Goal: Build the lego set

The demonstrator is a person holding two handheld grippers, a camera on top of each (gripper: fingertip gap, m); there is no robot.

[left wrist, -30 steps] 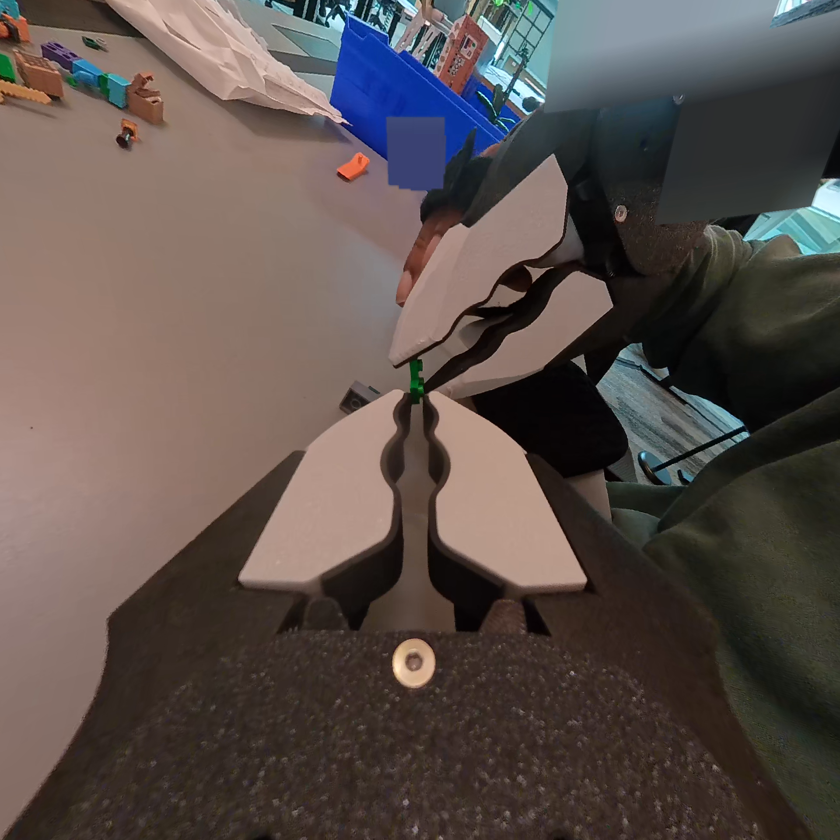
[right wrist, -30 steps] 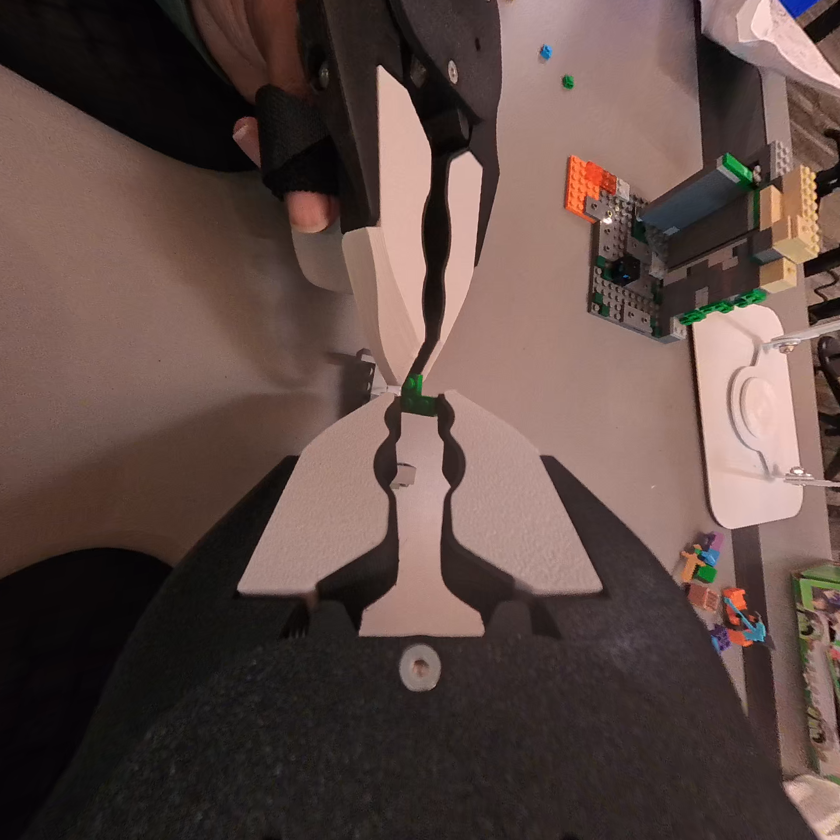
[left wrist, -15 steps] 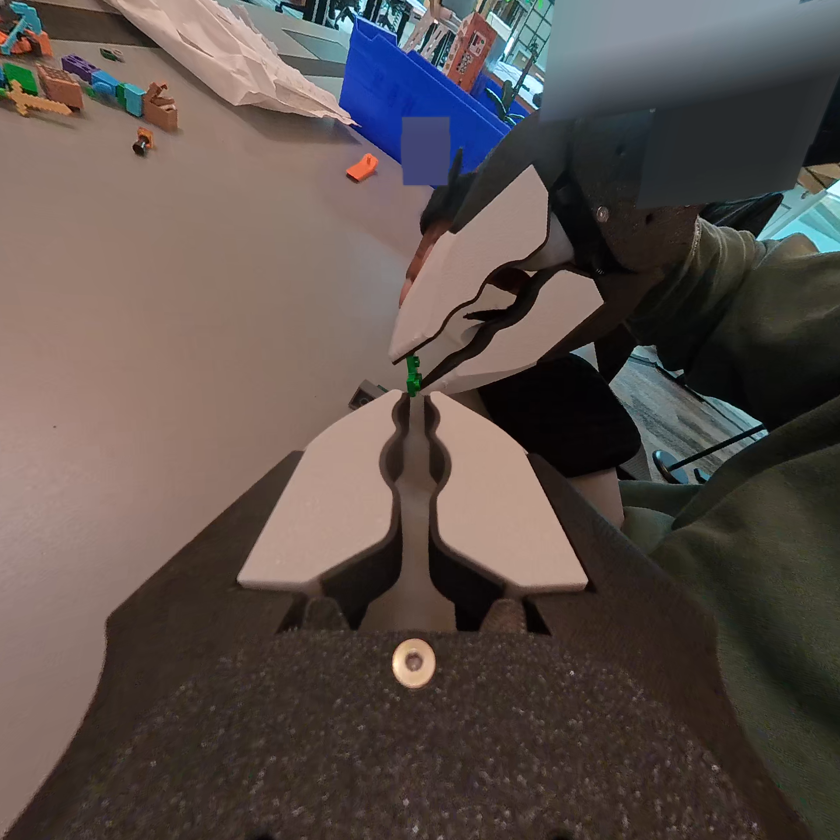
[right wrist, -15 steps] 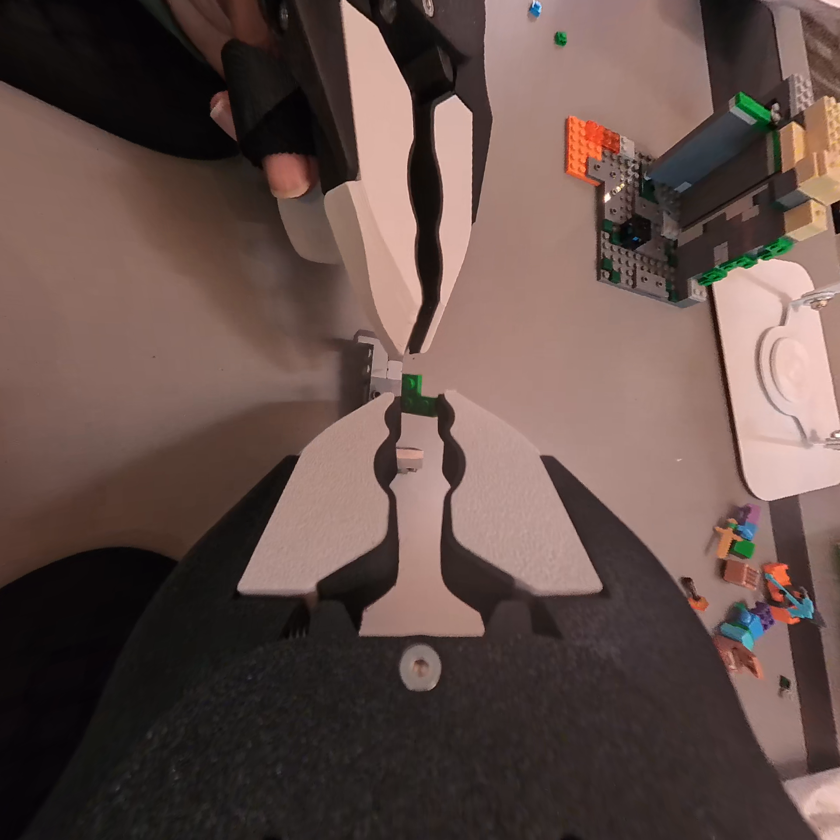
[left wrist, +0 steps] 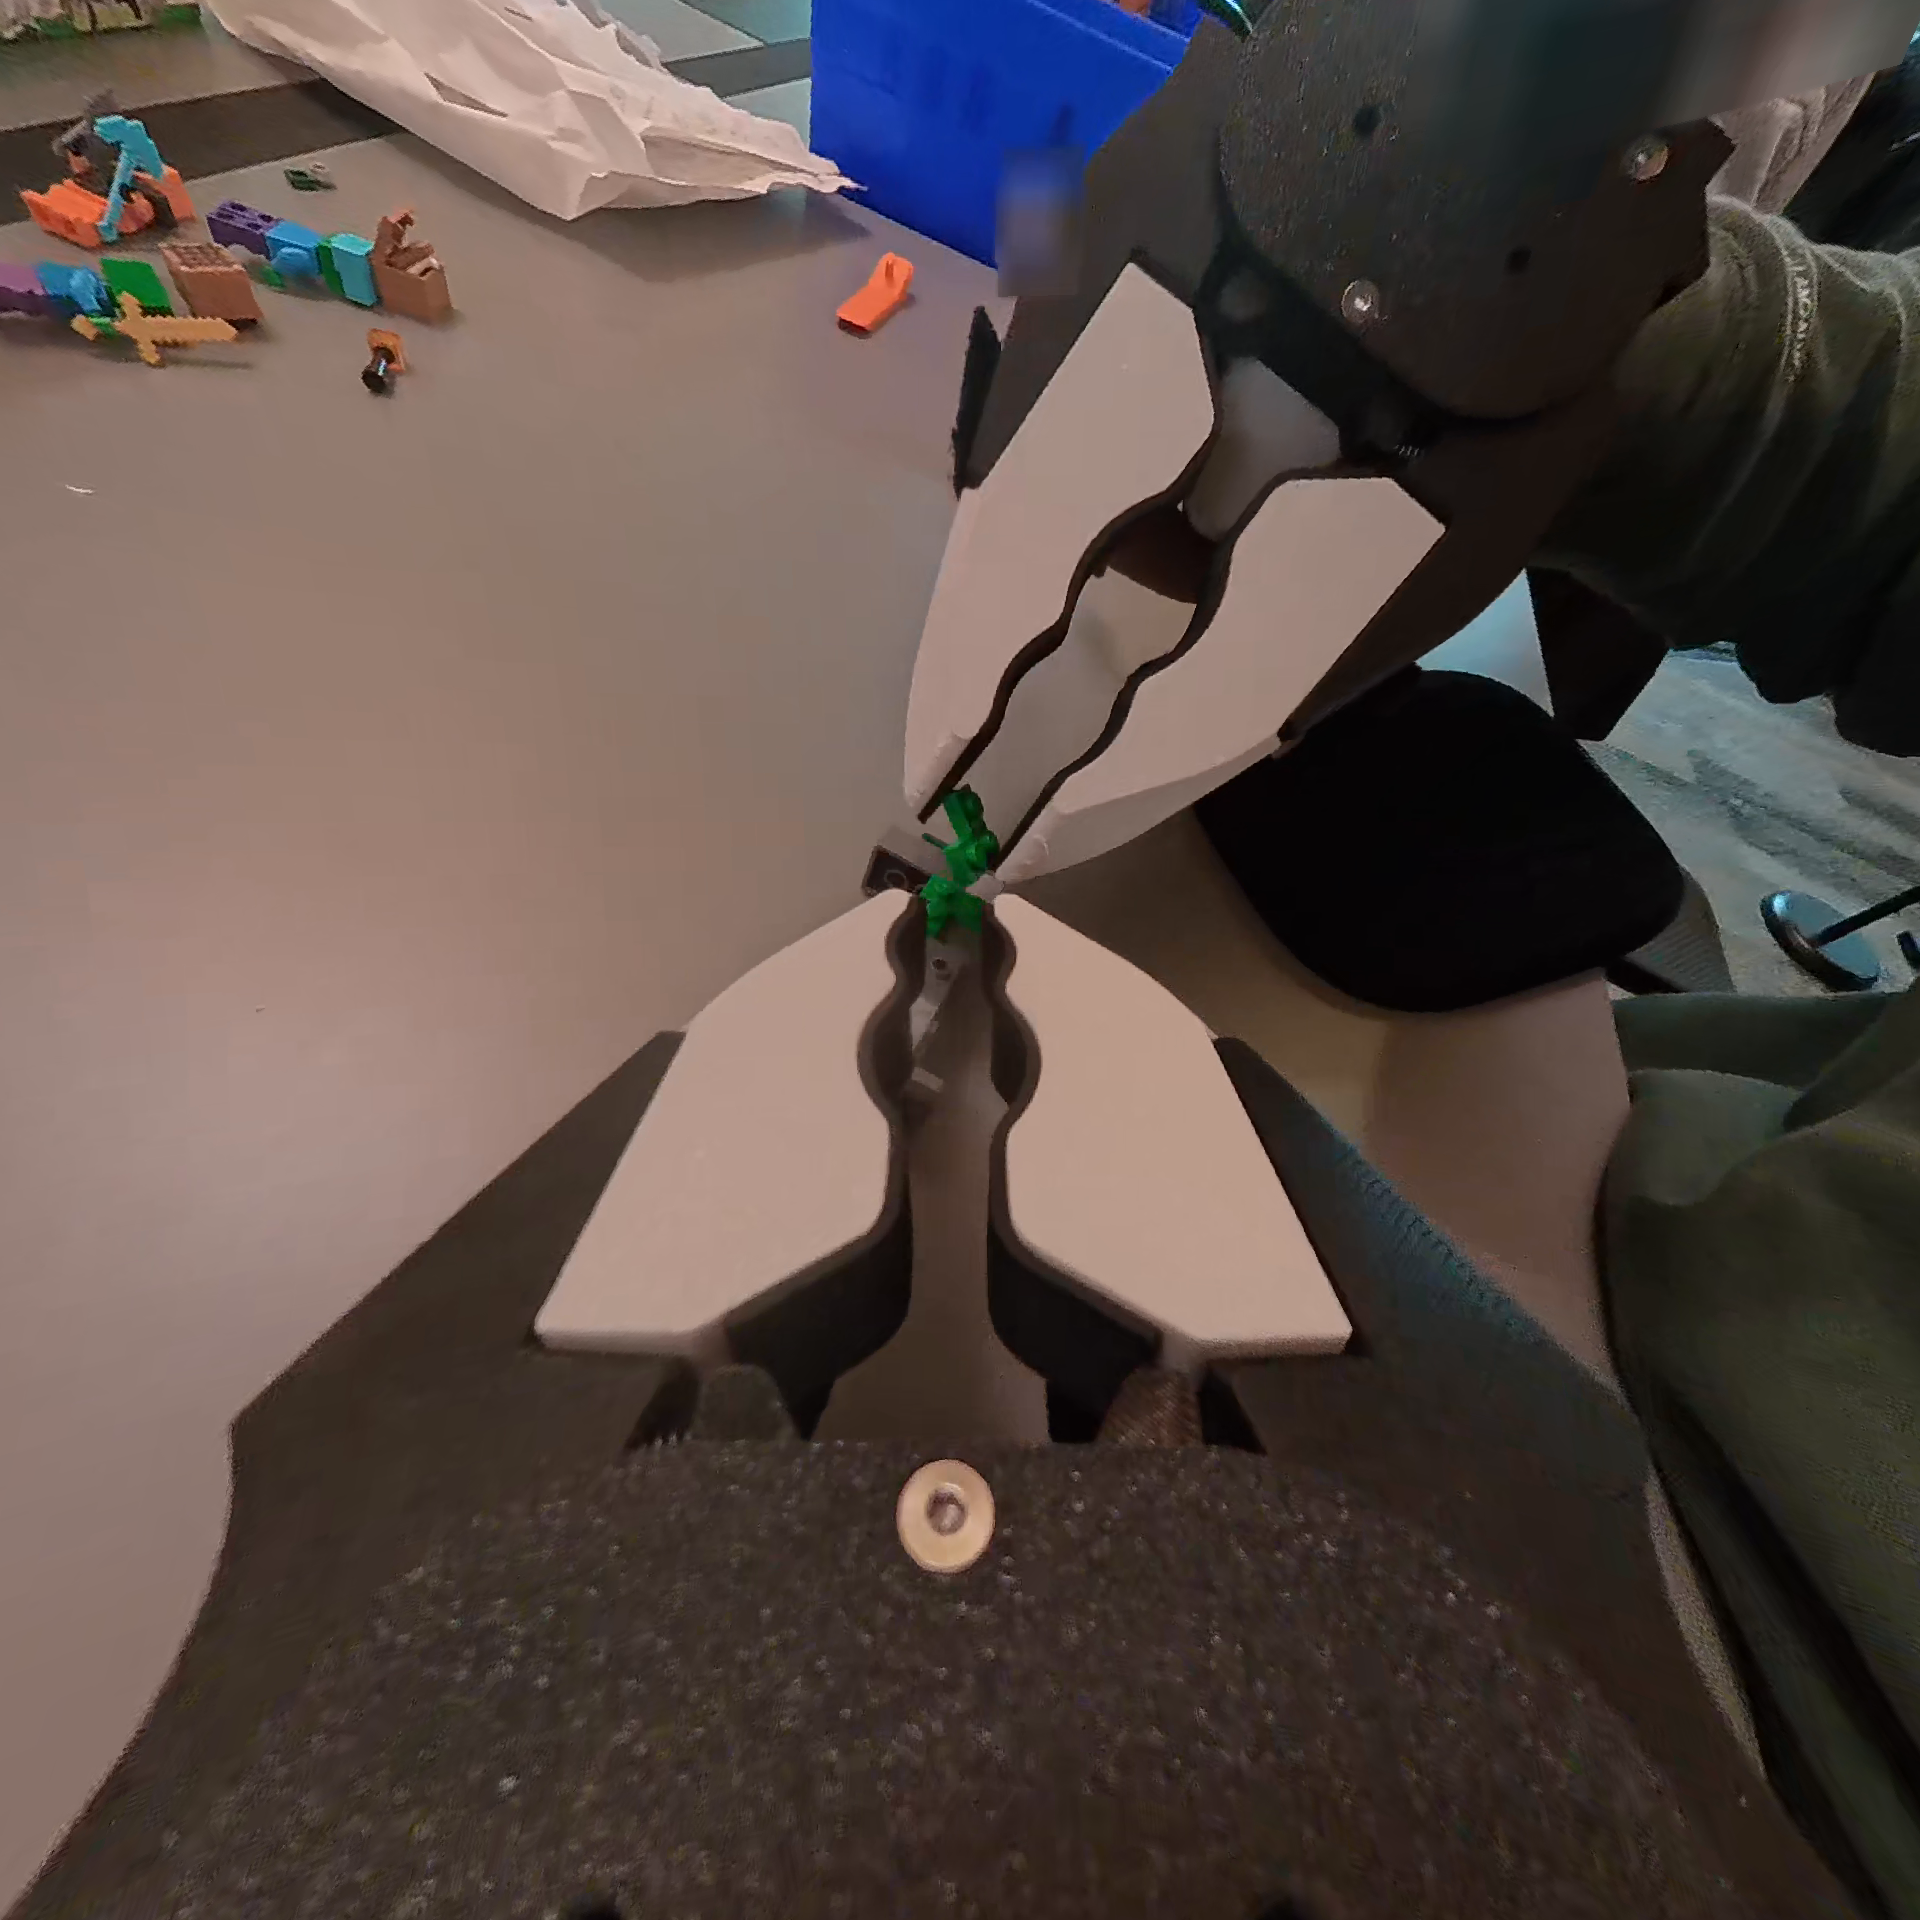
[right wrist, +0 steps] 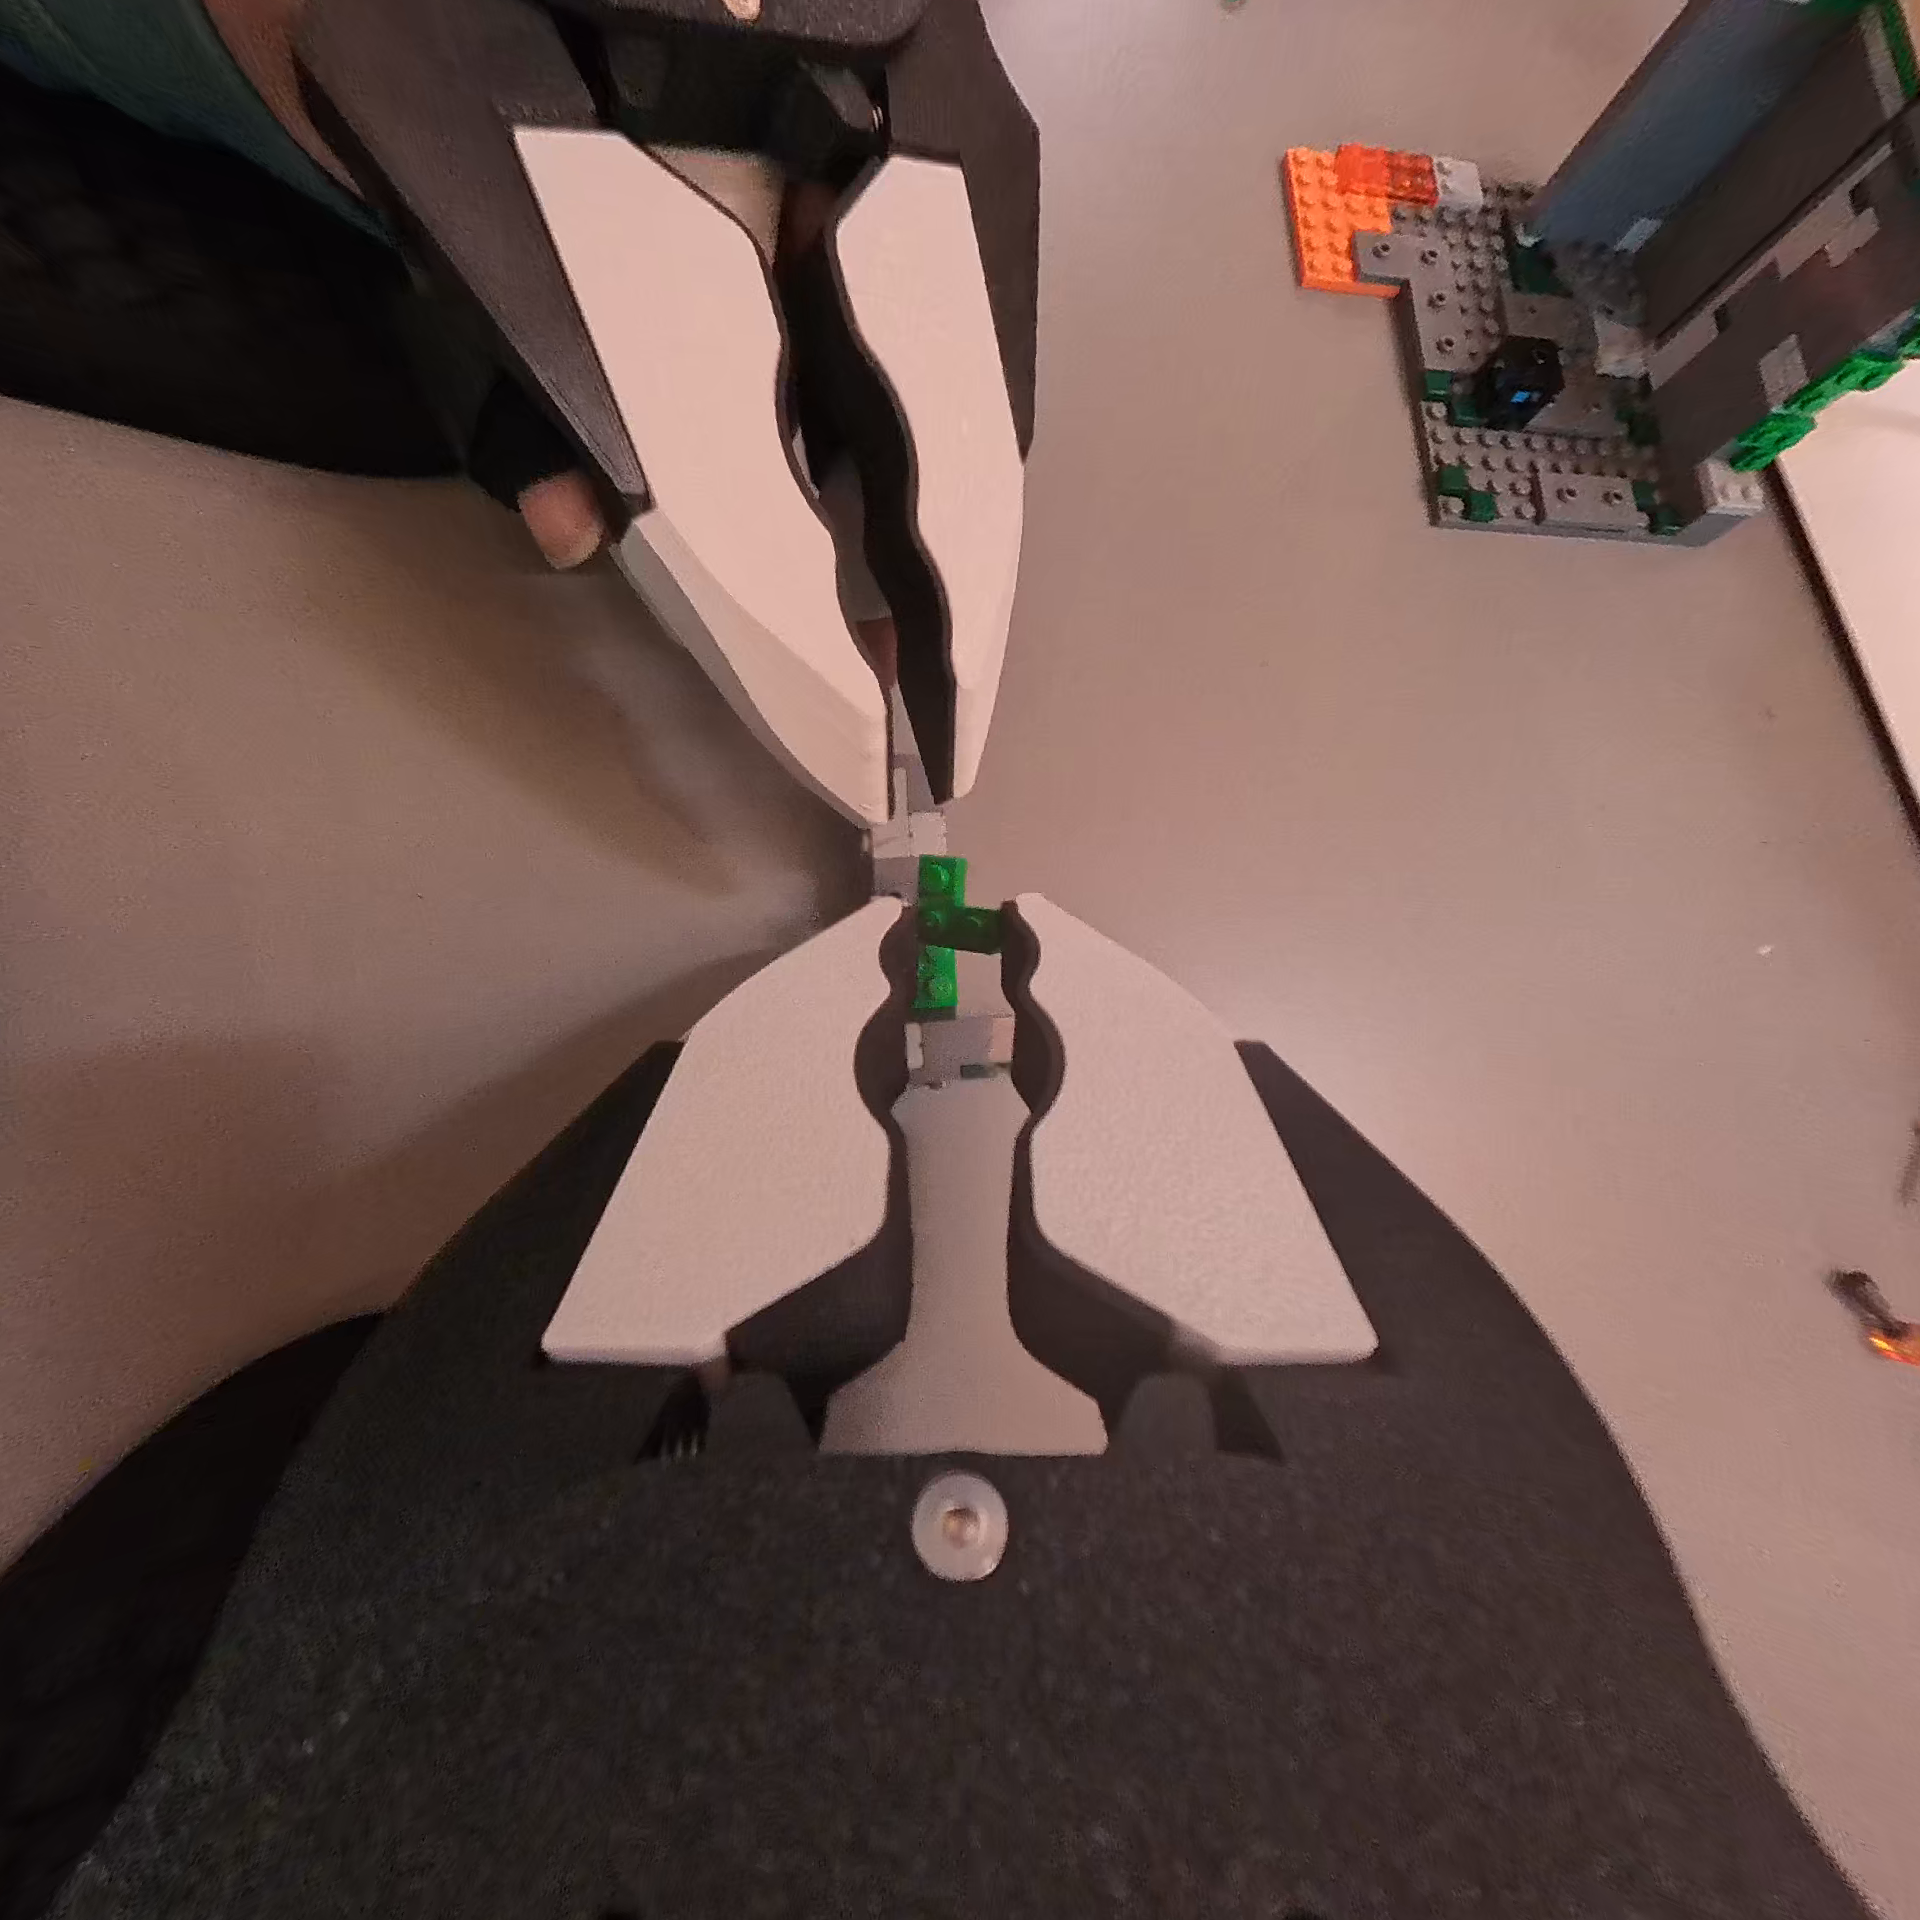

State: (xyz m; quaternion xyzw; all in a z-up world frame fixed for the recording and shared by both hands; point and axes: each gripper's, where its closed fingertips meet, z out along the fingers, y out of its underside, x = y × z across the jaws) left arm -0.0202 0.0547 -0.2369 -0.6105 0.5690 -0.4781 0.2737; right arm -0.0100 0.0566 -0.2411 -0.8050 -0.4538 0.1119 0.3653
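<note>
right wrist view: green lego piece (right wrist: 943,933) sits between right claw (right wrist: 956,912) tips.

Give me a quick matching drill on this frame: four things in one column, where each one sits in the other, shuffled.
Things:
1. green lego piece
2. grey plate
3. orange piece
4. part-built lego model

Places:
A. lying alone on the table, near the blue bin
B. pinched in the left gripper
C. standing on the table, apart from both grippers
D. between the fingertips of the right gripper

Pairs: 1-D, 2-B, 3-A, 4-C
</note>
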